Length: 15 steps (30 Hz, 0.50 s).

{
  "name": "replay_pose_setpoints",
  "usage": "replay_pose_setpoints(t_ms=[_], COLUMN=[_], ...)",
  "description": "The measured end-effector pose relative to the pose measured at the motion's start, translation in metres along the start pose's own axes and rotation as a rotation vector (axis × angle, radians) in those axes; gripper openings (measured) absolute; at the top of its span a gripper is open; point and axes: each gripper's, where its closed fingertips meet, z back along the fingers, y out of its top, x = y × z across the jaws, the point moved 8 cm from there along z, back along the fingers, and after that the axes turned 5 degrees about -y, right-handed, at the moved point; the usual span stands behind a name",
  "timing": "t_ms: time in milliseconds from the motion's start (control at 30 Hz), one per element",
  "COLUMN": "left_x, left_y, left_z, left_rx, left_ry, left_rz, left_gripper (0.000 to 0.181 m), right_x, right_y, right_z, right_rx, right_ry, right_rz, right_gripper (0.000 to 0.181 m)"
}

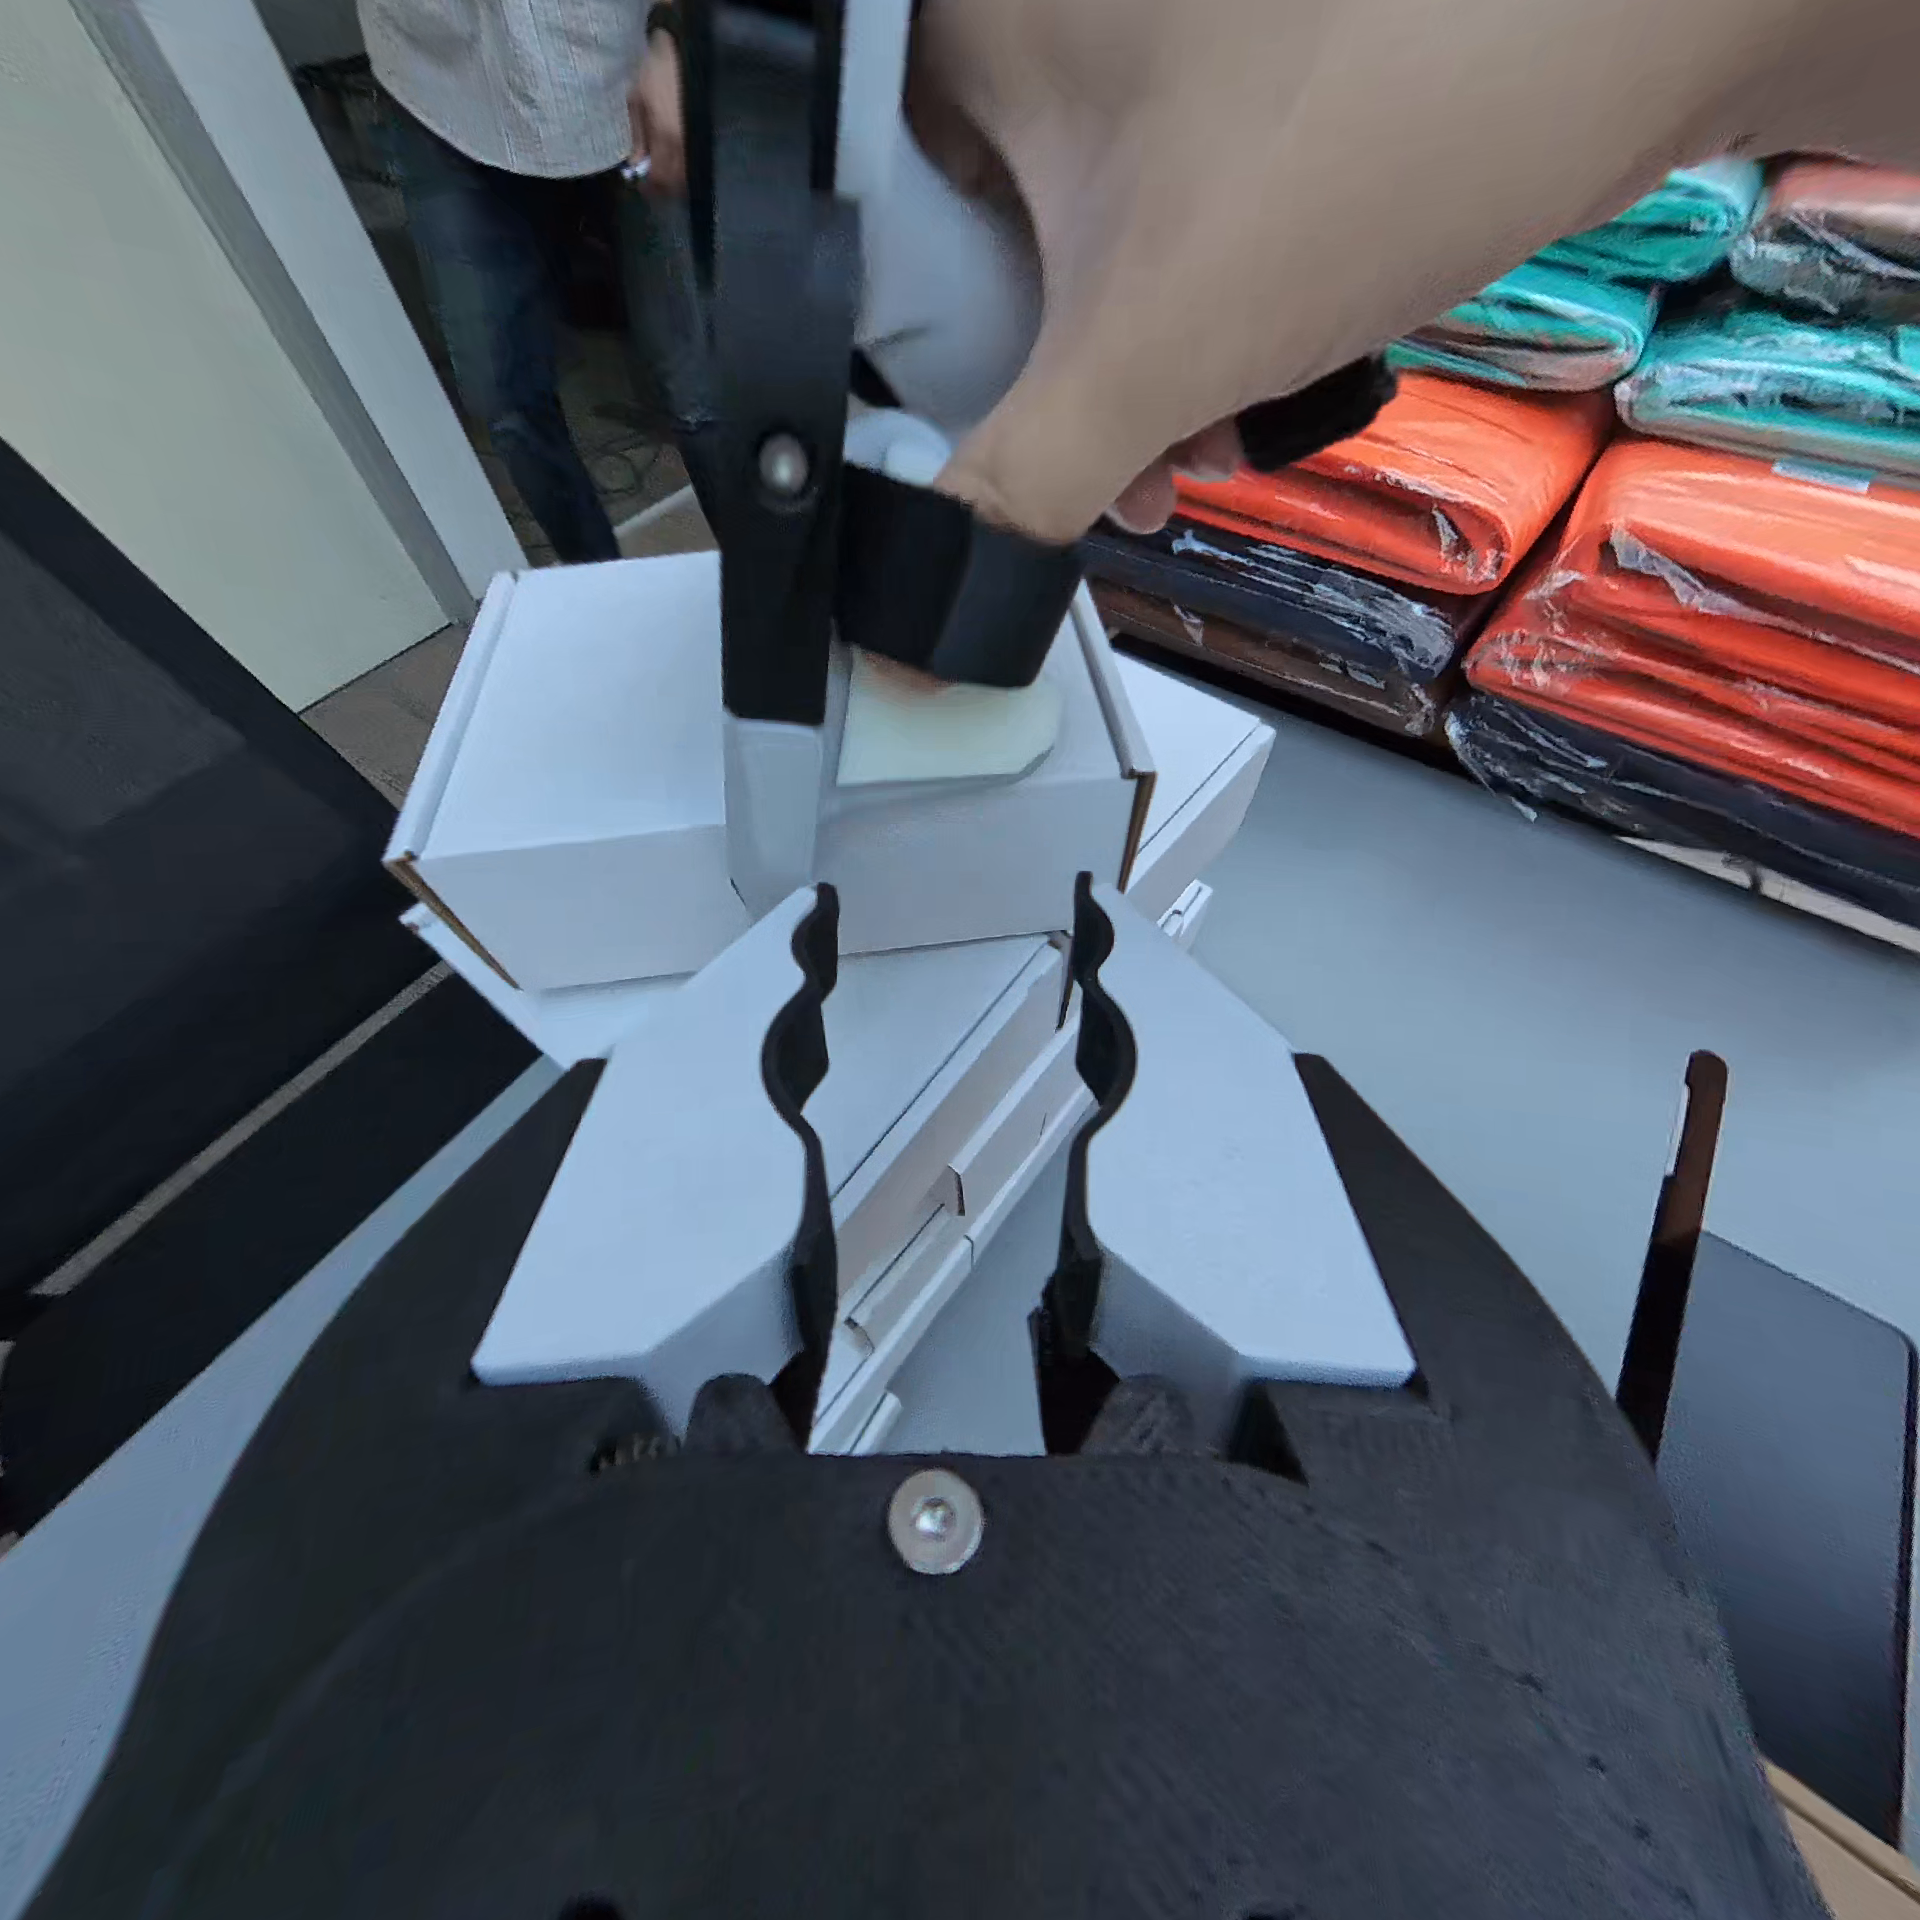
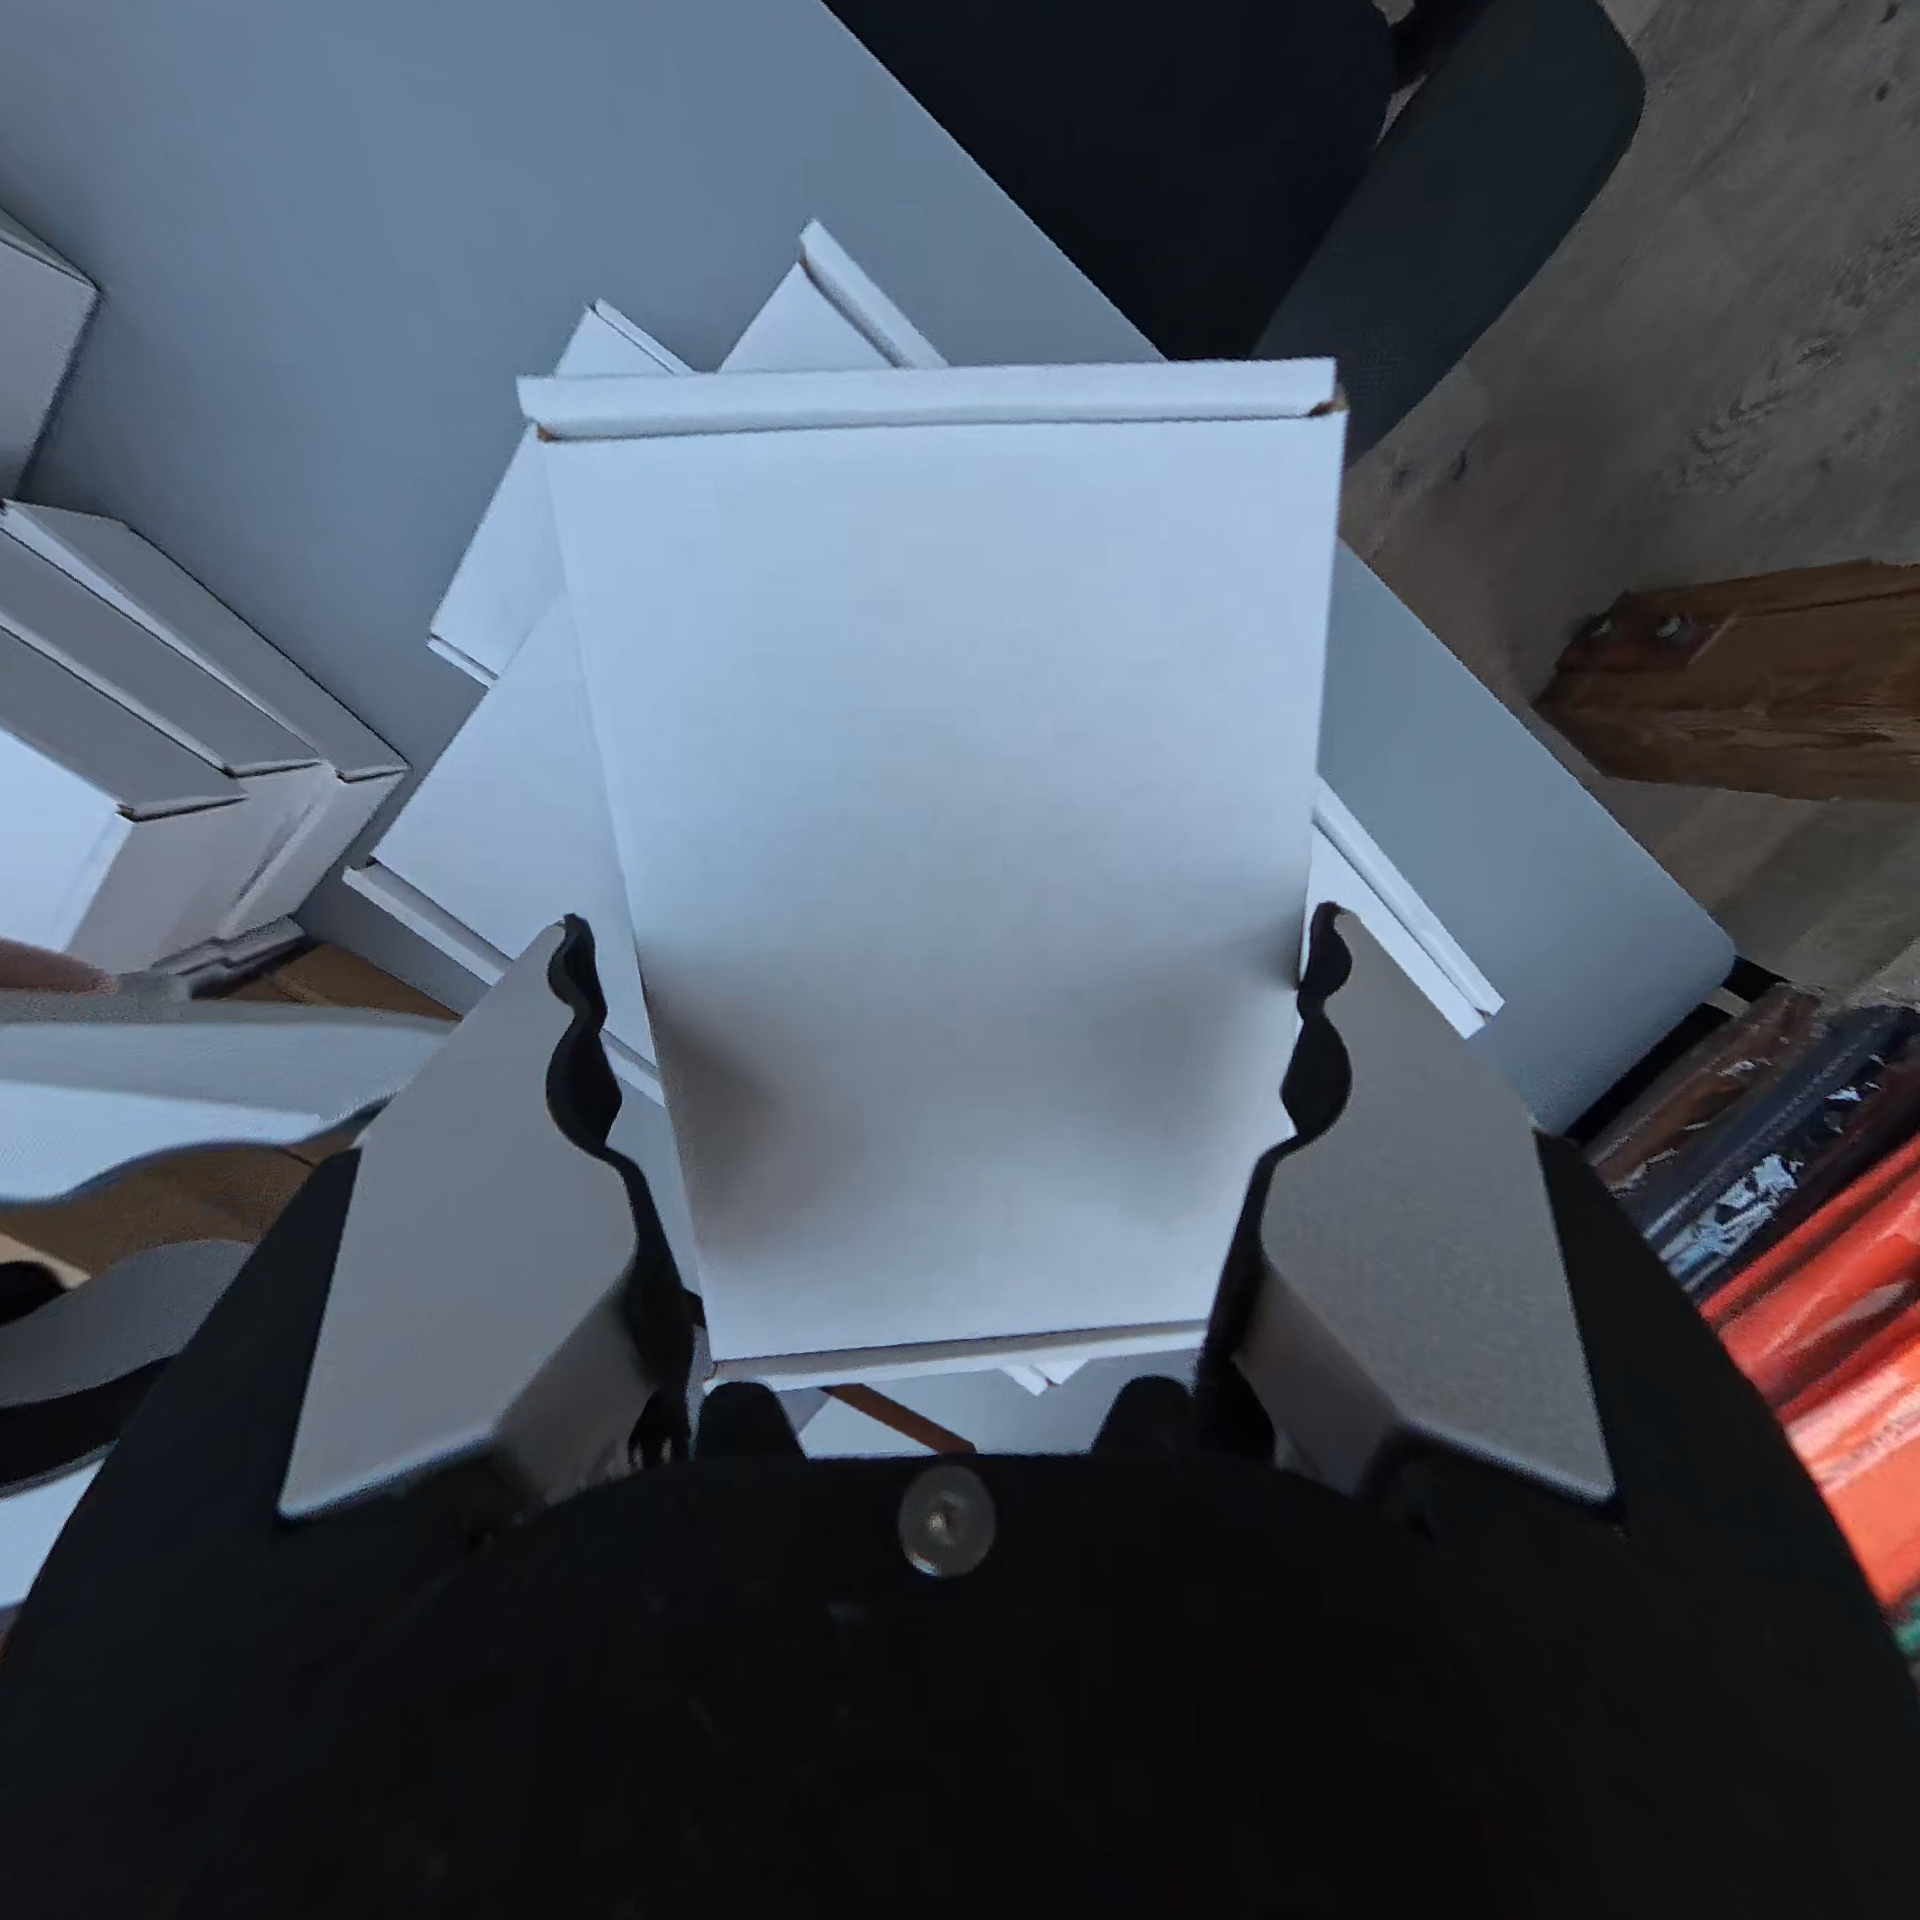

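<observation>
Left edge: a black mesh chair (image 1: 156, 831) is standing beside the grey table (image 1: 1455, 935), with a person in a pale shirt (image 1: 499, 94) standing behind it.
Left gripper (image 1: 953, 894): it is hovering with its jaws partly spread and a narrow gap between them. It is gripping nothing and pointing over the flat white cardboard blanks (image 1: 935, 1143).
White box (image 2: 935, 831): closed, it is sitting on top of those blanks at the table's middle, just beyond the left gripper's tips.
Right gripper (image 2: 945, 935): held from above by a hand (image 1: 1299, 260), it is straddling the white box. Its jaws are spread to the box's width, and the pads appear to be pressing on two opposite sides.
Grip care: the walls are looking thin, so in my judgement a light, level squeeze low on the sides is suiting it better than a hard pinch.
Right edge: plastic-wrapped orange, teal and dark fabric packs (image 1: 1662, 540) are lying stacked beyond the table.
</observation>
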Motion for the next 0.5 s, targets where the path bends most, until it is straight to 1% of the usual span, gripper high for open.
replay_pose_setpoints(t_ms=[67, 133, 200, 267, 300, 367, 400, 433, 500], left_x=[-0.003, -0.003, -0.004, -0.005, -0.006, -0.004, -0.001, 0.002, 0.007], left_y=[-0.007, -0.012, -0.013, -0.012, -0.012, -0.011, -0.011, -0.011, -0.012], left_z=[-0.002, -0.002, 0.0, 0.002, 0.001, -0.003, -0.005, -0.008, -0.014], left_rx=[0.019, 0.018, 0.031, 0.034, 0.029, 0.001, -0.009, -0.008, -0.003], left_ry=[0.022, 0.033, 0.038, 0.047, 0.05, 0.015, -0.011, -0.028, 0.003], left_rz=[0.036, 0.044, 0.061, 0.061, 0.061, 0.11, 0.143, 0.16, 0.151], left_gripper=[0.052, 0.057, 0.061, 0.067, 0.072, 0.086, 0.09, 0.092, 0.092], right_x=[0.004, 0.012, 0.022, 0.036, 0.044, 0.055, 0.06, 0.065, 0.068], right_y=[0.002, 0.003, 0.001, -0.012, -0.021, -0.046, -0.059, -0.07, -0.087], right_z=[0.007, 0.02, 0.041, 0.056, 0.058, 0.051, 0.045, 0.037, 0.021], right_rx=[0.049, 0.104, 0.213, 0.336, 0.382, 0.397, 0.405, 0.418, 0.45], right_ry=[0.05, 0.082, 0.131, 0.169, 0.185, 0.266, 0.303, 0.32, 0.377], right_rz=[-0.022, -0.015, 0.035, 0.137, 0.196, 0.306, 0.337, 0.349, 0.323], right_gripper=[0.131, 0.131, 0.131, 0.127, 0.126, 0.126, 0.126, 0.125, 0.121])
